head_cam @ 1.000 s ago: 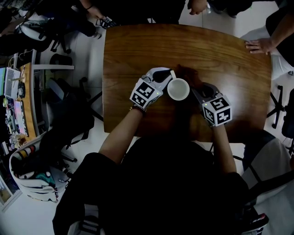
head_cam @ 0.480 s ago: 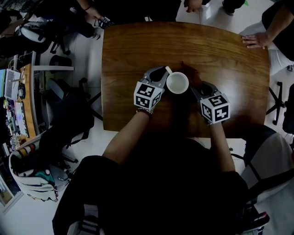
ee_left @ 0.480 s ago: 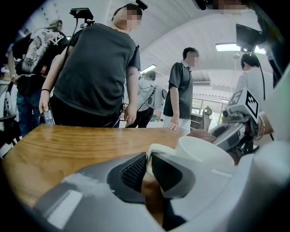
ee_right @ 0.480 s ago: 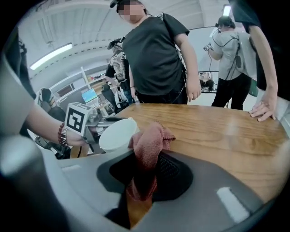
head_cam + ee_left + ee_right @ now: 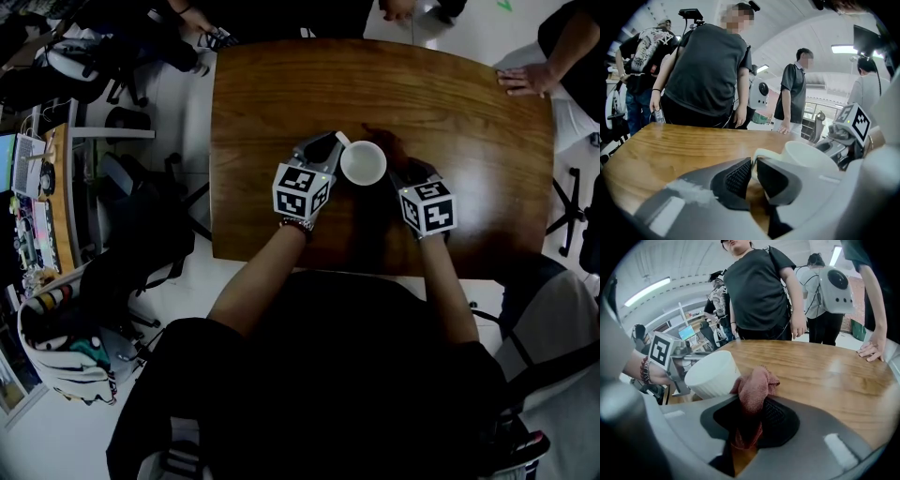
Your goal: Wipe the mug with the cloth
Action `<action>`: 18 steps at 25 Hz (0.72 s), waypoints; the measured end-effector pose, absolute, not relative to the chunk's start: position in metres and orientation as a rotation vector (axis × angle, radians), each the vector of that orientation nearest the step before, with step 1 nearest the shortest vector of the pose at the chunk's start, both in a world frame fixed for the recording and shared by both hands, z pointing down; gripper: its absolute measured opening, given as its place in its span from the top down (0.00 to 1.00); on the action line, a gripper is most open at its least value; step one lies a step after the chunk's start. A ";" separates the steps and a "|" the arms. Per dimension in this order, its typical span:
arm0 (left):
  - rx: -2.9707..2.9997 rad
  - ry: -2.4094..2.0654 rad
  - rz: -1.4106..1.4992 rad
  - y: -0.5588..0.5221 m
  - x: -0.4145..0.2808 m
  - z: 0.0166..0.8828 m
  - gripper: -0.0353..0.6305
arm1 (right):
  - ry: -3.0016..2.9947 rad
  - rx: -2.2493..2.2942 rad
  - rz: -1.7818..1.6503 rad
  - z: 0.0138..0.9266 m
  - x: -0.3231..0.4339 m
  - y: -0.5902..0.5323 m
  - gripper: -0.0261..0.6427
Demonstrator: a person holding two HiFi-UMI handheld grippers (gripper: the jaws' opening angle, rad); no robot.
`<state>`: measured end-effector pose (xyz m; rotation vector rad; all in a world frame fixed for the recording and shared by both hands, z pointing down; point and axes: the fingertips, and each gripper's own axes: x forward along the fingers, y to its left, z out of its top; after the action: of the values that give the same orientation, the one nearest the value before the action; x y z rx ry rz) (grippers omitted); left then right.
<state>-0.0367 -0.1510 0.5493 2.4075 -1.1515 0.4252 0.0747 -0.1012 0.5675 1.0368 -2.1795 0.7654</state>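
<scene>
A white mug is held over the middle of the wooden table, mouth up. My left gripper is shut on the mug's handle, which sits pinched between its dark pads. The mug's body lies just right of those jaws. My right gripper is shut on a reddish-brown cloth. The bunched cloth sticks out past the jaws and rests against the mug's ribbed side. In the head view the cloth shows as a dark red patch at the mug's right.
Several people stand round the table's far side; one rests a hand on its right edge. Another person stands close behind the table. Office chairs and a cluttered desk lie on the left. Bare wood spreads around the mug.
The right gripper has sunk and closed in on the mug, bringing the cloth against its side. The left gripper rolled a little while keeping the handle; the mug hardly shifted.
</scene>
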 end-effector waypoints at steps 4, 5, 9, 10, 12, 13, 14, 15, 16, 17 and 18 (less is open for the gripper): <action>2.368 -1.178 0.419 -0.148 -0.043 0.550 0.89 | -2.199 1.053 0.742 0.555 0.073 -0.103 0.82; 2.362 -1.184 0.418 -0.147 -0.044 0.551 0.89 | -2.211 1.063 0.742 0.549 0.072 -0.102 0.82; 2.339 -1.208 0.416 -0.145 -0.048 0.551 0.89 | -2.261 1.099 0.743 0.523 0.072 -0.094 0.82; 2.334 -1.214 0.418 -0.144 -0.049 0.551 0.89 | -2.274 1.107 0.749 0.516 0.072 -0.092 0.82; 2.322 -1.226 0.421 -0.143 -0.051 0.551 0.89 | -2.295 1.123 0.775 0.506 0.074 -0.088 0.82; 2.313 -1.233 0.420 -0.142 -0.052 0.551 0.89 | -2.299 1.130 0.792 0.504 0.074 -0.085 0.82; 2.303 -1.239 0.417 -0.140 -0.053 0.551 0.89 | -2.300 1.136 0.809 0.503 0.075 -0.083 0.82; 2.293 -1.245 0.413 -0.139 -0.054 0.552 0.89 | -2.297 1.141 0.825 0.505 0.075 -0.080 0.82; 2.283 -1.249 0.410 -0.137 -0.054 0.552 0.89 | -2.291 1.144 0.841 0.509 0.075 -0.078 0.82; 2.275 -1.251 0.408 -0.136 -0.055 0.552 0.89 | -2.282 1.147 0.857 0.515 0.075 -0.077 0.82; 2.268 -1.250 0.406 -0.134 -0.056 0.553 0.89 | -2.271 1.149 0.870 0.522 0.074 -0.076 0.82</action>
<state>-0.0556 -0.1341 0.5527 2.2679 -1.2504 0.4059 0.0745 -0.0759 0.5220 1.1488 -2.2711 0.8701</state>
